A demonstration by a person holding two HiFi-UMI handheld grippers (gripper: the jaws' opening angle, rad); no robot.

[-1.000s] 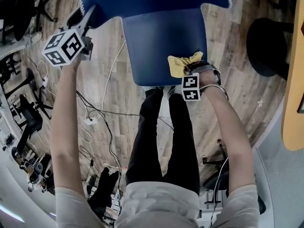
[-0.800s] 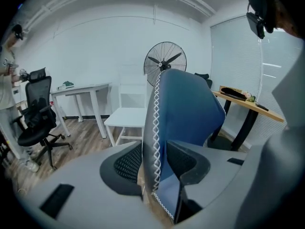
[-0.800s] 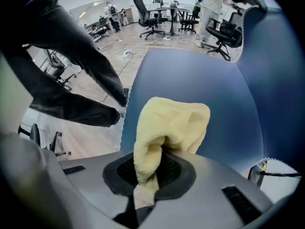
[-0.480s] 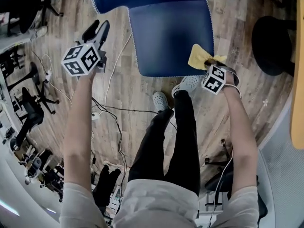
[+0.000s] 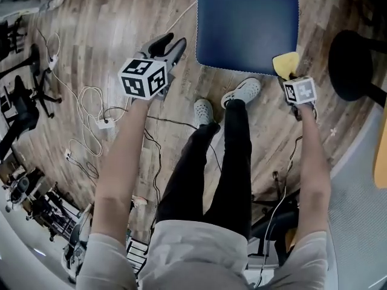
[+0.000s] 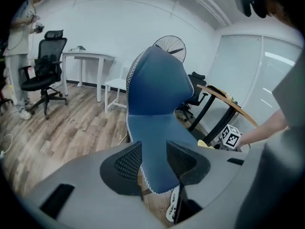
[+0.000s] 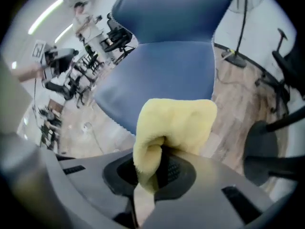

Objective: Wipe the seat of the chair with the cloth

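The blue chair seat (image 5: 248, 26) lies at the top of the head view, straight ahead of the person's feet. My right gripper (image 5: 292, 77) is shut on the yellow cloth (image 5: 285, 64), which hangs just off the seat's front right corner, over the floor. In the right gripper view the cloth (image 7: 174, 123) bulges out of the gripper (image 7: 155, 168), with the seat (image 7: 162, 75) beyond it. My left gripper (image 5: 162, 46) is held over the floor left of the seat. It (image 6: 153, 151) is open and empty, and the seat's front (image 6: 159, 142) shows through the gap.
A black round stool (image 5: 354, 65) stands right of the chair. White cables and a power strip (image 5: 103, 122) trail on the wooden floor at left. The person's shoes (image 5: 242, 92) are just below the seat. Office chairs (image 5: 18, 101) crowd the far left; a wooden tabletop's edge (image 5: 381, 156) runs along the right.
The right gripper has drawn the cloth off the seat's front to beside its right corner. The left gripper has moved right and nearer the person. The chair now sits farther up the view.
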